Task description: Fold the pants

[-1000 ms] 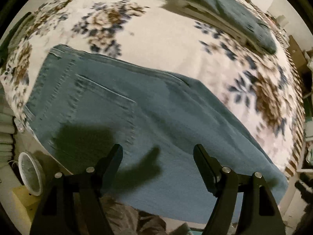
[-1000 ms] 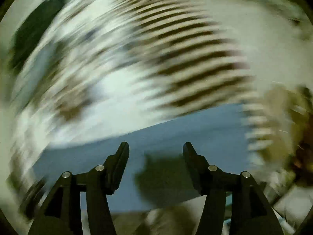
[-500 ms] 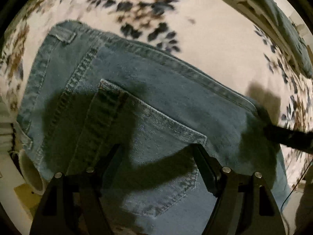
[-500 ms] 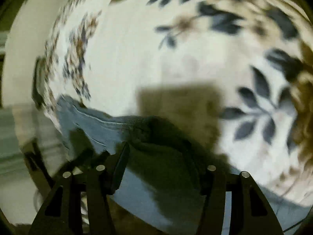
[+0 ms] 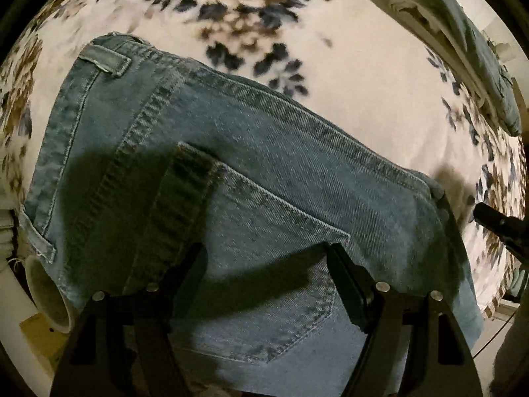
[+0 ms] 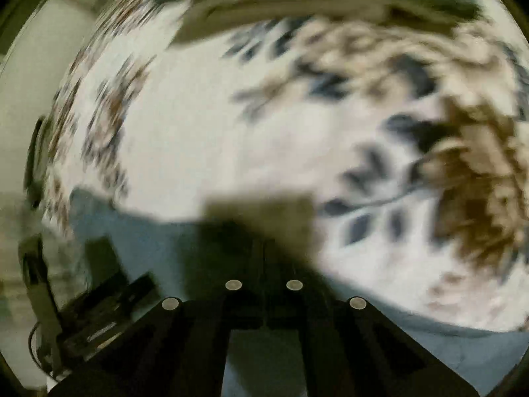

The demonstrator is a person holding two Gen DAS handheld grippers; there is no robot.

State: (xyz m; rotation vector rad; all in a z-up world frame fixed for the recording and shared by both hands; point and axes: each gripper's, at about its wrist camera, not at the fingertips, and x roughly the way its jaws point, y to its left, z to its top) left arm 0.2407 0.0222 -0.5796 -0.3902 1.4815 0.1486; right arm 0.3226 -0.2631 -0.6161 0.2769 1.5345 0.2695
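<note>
Blue jeans (image 5: 264, 178) lie flat on a floral bedspread (image 5: 347, 76), back pocket (image 5: 264, 231) up, waistband at the left. My left gripper (image 5: 267, 258) is open, low over the pocket, a finger on each side of it. My right gripper (image 6: 263, 254) has its jaws together at the far edge of the jeans (image 6: 148, 241); the view is blurred, and the dark fabric at the tips hides whether denim is pinched. Its tip also shows at the right of the left wrist view (image 5: 496, 223), beside the jeans' right edge.
A stack of folded clothes with a grey-green piece on top (image 5: 469, 33) sits at the far right of the bed. A white round object (image 5: 46, 291) stands off the bed's near left edge. The left gripper shows at the lower left of the right wrist view (image 6: 92, 301).
My left gripper has dropped closer to the back pocket. My right gripper has swung to the jeans' right edge and its jaws have closed from wide open.
</note>
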